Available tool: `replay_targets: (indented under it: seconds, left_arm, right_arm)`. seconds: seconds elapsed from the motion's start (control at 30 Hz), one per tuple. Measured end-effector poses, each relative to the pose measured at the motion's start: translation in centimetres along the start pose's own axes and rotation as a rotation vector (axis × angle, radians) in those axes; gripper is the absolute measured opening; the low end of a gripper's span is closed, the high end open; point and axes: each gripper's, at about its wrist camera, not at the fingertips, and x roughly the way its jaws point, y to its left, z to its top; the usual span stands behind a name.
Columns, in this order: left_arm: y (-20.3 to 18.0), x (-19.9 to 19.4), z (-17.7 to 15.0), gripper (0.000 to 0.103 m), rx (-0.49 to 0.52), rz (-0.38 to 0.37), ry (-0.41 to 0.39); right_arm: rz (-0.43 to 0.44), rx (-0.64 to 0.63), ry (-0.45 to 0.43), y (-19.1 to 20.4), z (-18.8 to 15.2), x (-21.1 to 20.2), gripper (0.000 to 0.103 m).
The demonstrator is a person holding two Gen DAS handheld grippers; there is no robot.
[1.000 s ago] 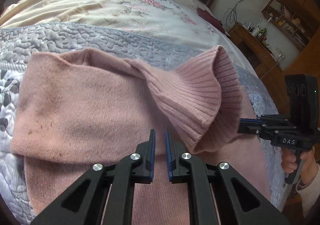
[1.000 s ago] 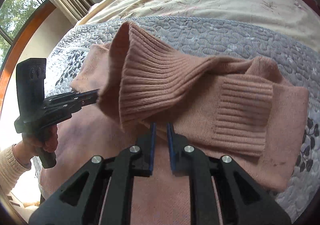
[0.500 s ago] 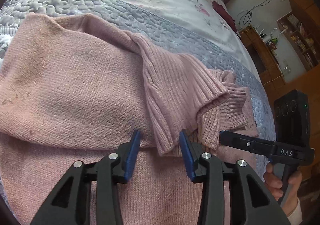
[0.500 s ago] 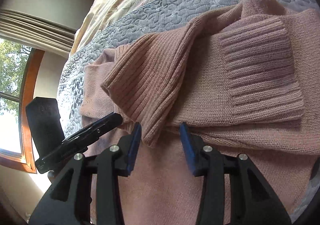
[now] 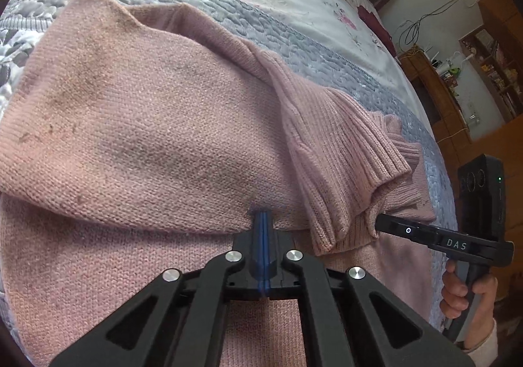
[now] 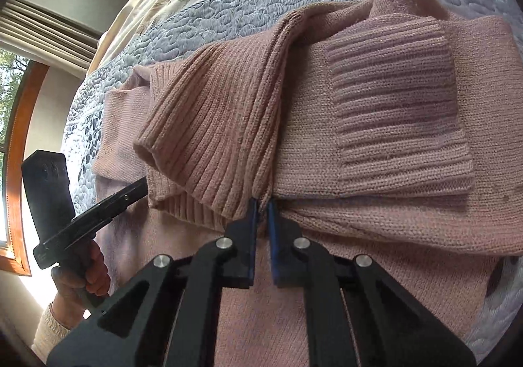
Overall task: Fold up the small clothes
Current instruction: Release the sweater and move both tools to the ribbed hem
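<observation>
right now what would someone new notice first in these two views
A pink knitted sweater fills both views, lying on a grey quilted bedspread, its ribbed sleeve cuffs folded across the body. The black left gripper is shut on a folded sweater edge, while the right gripper pinches the edge by the cuffs, a thin gap showing.

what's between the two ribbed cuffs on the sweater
In the right wrist view, a strip of plain pink knit separates the cuff on the window side from the flat cuff; nothing else lies between them.
</observation>
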Motion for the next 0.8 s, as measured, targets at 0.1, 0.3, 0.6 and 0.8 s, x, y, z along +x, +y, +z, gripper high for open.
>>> replay_targets:
  seconds: [0.1, 0.3, 0.6, 0.8]
  left_arm:
    - [-0.4, -1.4, -0.5, 0.004, 0.003, 0.040, -0.004]
    - [-1.2, -9.2, -4.9, 0.053, 0.108, 0.162, -0.073]
    - [2.6, -19.5, -16.4, 0.062, 0.110, 0.372, -0.026]
    - [4.7, -21.6, -22.6, 0.062, 0.059, 0.375, 0.046]
  right_arm:
    - [0.018, -0.008, -0.013, 0.2, -0.5, -1.2, 0.011]
    - [-0.012, -0.050, -0.129, 0.9, -6.4, -8.9, 0.028]
    - [-0.152, 0.000, -0.135, -0.7, -22.9, -14.8, 0.039]
    - [-0.147, 0.104, -0.086, -3.0, -31.6, -14.8, 0.041]
